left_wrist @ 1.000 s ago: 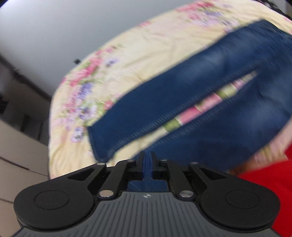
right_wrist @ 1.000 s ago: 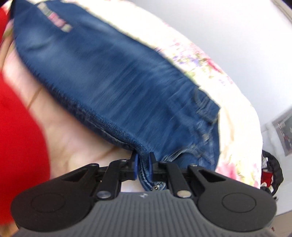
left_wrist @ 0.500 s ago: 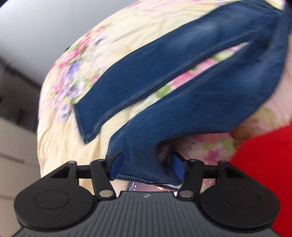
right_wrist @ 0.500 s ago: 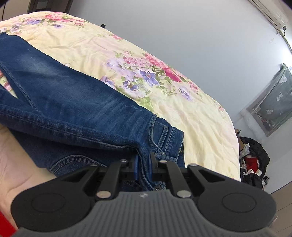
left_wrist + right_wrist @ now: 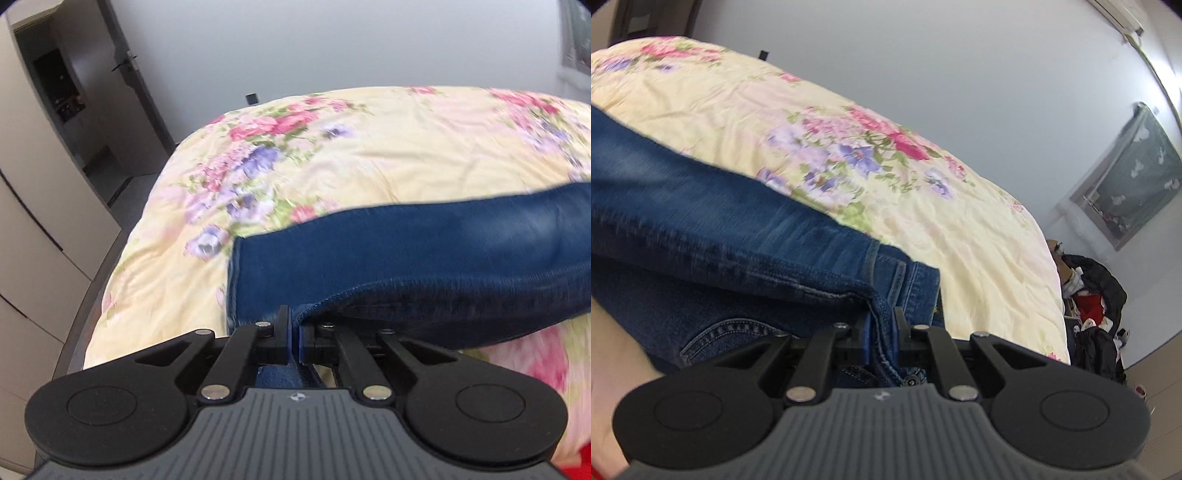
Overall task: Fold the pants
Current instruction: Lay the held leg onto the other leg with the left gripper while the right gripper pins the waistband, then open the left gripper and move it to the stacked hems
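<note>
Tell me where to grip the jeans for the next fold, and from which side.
Probably the two ends of the jeans: the hem at the left gripper and the waistband at the right gripper. Come in from the near bed edge; both edges are thick, stitched and facing you.

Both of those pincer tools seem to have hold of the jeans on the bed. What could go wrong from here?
The left gripper, its jaws having just closed, pinches only the hem edge of the jeans; so thin a bite might slip once pulled. The right gripper clamps bunched waistband layers, so one layer could slide out and skew the fold. Dragging the denim could also wrinkle the floral bedspread underneath.
</note>
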`<state>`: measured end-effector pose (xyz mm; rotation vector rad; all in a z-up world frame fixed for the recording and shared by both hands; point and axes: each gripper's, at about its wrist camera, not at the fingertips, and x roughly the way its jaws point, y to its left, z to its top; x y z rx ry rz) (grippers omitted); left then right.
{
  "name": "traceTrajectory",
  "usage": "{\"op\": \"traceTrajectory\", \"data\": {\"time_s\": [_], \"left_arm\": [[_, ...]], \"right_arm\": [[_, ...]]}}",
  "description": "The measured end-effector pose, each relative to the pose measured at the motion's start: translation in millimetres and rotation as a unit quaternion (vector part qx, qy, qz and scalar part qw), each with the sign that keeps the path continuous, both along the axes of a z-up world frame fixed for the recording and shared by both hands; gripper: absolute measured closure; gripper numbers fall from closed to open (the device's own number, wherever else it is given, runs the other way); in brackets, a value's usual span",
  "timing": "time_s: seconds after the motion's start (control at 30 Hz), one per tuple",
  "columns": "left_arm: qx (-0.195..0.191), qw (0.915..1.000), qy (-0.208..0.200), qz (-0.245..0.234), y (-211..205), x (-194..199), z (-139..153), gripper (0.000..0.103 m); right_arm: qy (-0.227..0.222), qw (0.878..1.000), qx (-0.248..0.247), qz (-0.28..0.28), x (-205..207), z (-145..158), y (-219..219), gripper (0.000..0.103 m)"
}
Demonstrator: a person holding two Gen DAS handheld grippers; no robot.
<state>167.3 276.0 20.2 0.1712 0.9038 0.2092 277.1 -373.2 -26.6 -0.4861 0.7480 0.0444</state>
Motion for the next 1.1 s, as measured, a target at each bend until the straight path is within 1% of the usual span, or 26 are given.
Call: {"op": "traceTrajectory", "data": {"time_s": [0.07,0.13,0.2,0.27,0.33,0.43,0.5,0.6,0.7,0.77,0.8,0.87,0.97,1.03,1.07,1.1], "left_arm": [[0.004,0.9999,0.011,0.012,4.7,28.1,0.8,0.1],[0.014,0.9993,0.03,0.016,7.3,56.7,-3.0,0.1],[0.027,0.9984,0.047,0.018,5.9,84.2,-11.8,0.1],[0.036,0.9974,0.059,0.02,6.4,110.0,-23.7,0.1],[0.043,0.9957,0.08,0.019,6.1,138.2,-37.2,0.1],[0.071,0.9914,0.11,-0.001,-0.1,173.1,-60.9,0.1],[0.087,0.9877,0.129,-0.01,-2.4,196.1,-78.5,0.1],[0.111,0.9811,0.157,-0.021,-5.5,219.5,-104.0,0.097],[0.13,0.9756,0.176,-0.02,-4.2,232.8,-123.9,0.086],[0.15,0.9716,0.182,-0.021,-2.7,234.9,-131.6,0.065],[0.165,0.9691,0.182,-0.025,-2.7,234.4,-133.9,0.058],[0.203,0.9612,0.183,-0.04,-2.9,234.1,-135.4,0.032],[0.242,0.9487,0.191,-0.072,-2.1,233.2,-130.0,0.017],[0.252,0.9419,0.203,-0.091,-2.3,234.9,-122.9,0.015],[0.265,0.9353,0.21,-0.104,-4.3,236.2,-120.6,0.012],[0.288,0.924,0.22,-0.122,-8.9,236.2,-119.7,0.011]], "right_arm": [[-0.005,1.0,0.004,-0.007,21.1,2.2,1.7,0.1],[-0.011,1.0,-0.004,-0.007,44.8,1.2,7.2,0.1],[-0.014,1.0,-0.008,-0.011,71.7,-2.0,11.8,0.1],[-0.01,1.0,-0.001,-0.017,101.6,-10.0,13.2,0.1],[0.01,1.0,-0.002,-0.019,130.3,-25.2,15.9,0.1],[0.039,0.999,-0.017,-0.013,166.6,-59.0,22.9,0.1],[0.053,0.998,-0.019,-0.014,183.4,-77.2,25.5,0.1],[0.069,0.997,-0.025,-0.013,200.6,-102.7,29.7,0.099],[0.079,0.996,-0.027,-0.015,208.0,-118.2,30.8,0.099],[0.079,0.996,-0.03,-0.016,209.4,-123.4,32.0,0.097],[0.077,0.996,-0.03,-0.017,208.3,-123.3,32.4,0.097],[0.073,0.997,-0.033,-0.02,206.5,-121.9,32.5,0.096],[0.07,0.997,-0.032,-0.028,203.2,-116.4,33.1,0.093],[0.065,0.997,-0.038,-0.034,200.5,-112.3,35.9,0.091],[0.064,0.996,-0.041,-0.036,199.1,-110.3,37.7,0.088],[0.062,0.996,-0.042,-0.038,197.0,-107.7,39.8,0.085]]}}
